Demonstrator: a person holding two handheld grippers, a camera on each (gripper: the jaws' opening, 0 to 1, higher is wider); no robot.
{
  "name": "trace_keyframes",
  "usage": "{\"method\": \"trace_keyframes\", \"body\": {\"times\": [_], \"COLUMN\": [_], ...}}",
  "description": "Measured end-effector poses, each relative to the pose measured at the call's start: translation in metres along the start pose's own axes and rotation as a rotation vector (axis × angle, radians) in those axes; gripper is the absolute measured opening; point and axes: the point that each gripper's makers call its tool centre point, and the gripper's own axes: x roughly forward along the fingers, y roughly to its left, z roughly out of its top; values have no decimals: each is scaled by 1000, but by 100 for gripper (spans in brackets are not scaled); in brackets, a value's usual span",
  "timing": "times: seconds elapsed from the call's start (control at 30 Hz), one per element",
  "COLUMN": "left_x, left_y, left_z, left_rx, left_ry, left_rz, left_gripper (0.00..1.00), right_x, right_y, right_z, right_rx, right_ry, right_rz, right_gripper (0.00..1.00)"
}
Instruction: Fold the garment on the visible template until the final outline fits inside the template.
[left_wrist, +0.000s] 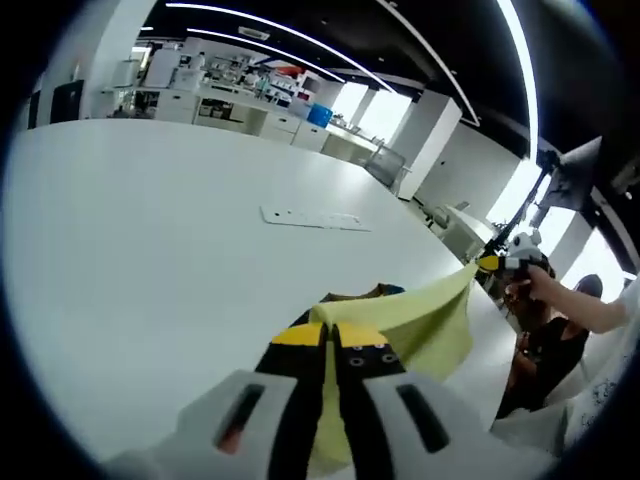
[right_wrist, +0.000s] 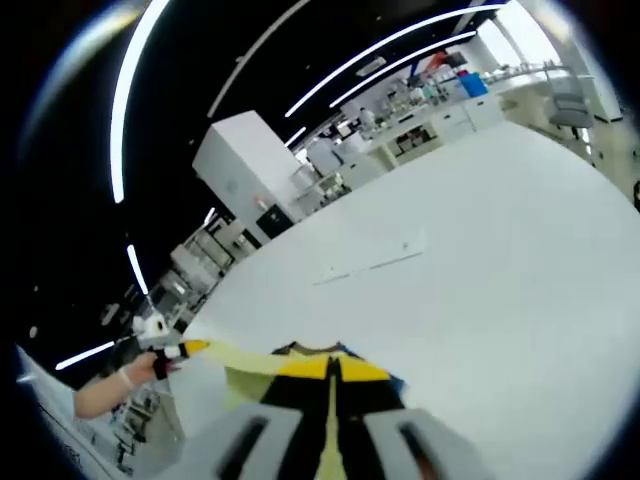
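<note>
Your left gripper (left_wrist: 328, 345) has its jaws pinched together on the yellow garment (left_wrist: 425, 320), stretched above the white table (left_wrist: 150, 220). Your right gripper (right_wrist: 330, 372) clamps the opposite edge, jaws likewise pressed onto the cloth.

White table (left_wrist: 150, 220) with flat template strip (left_wrist: 315, 218)

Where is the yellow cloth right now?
The yellow cloth hangs stretched above the white table, pinched at one end by the left gripper and at the other by the right gripper, which shows at the right of the left gripper view.
</note>
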Motion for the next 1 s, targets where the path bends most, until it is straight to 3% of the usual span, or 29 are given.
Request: {"method": "trace_keyframes", "body": {"times": [0.17,0.33,0.5,0.83,1.0], "left_x": [18,32,45,53,57], "left_y": [14,19,38,57,58], "left_z": [-4,-21,-35,-45,-57], "left_rx": [-35,-74,-151,-195,-179], "left_ry": [5,22,38,46,73], "left_rz": [18,35,61,80,93], "left_gripper": [0,0,0,0,0], "right_x": [19,33,46,50,51], "right_y": [-16,-34,-48,-64,-72], "right_z": [-5,-19,-36,-48,-57], "right_rx": [14,-20,-18,-8,18], "right_ry": [16,58,87,115,125], "right_rz": [-27,-67,-104,-125,-136], "right_gripper": [0,0,0,0,0]}}
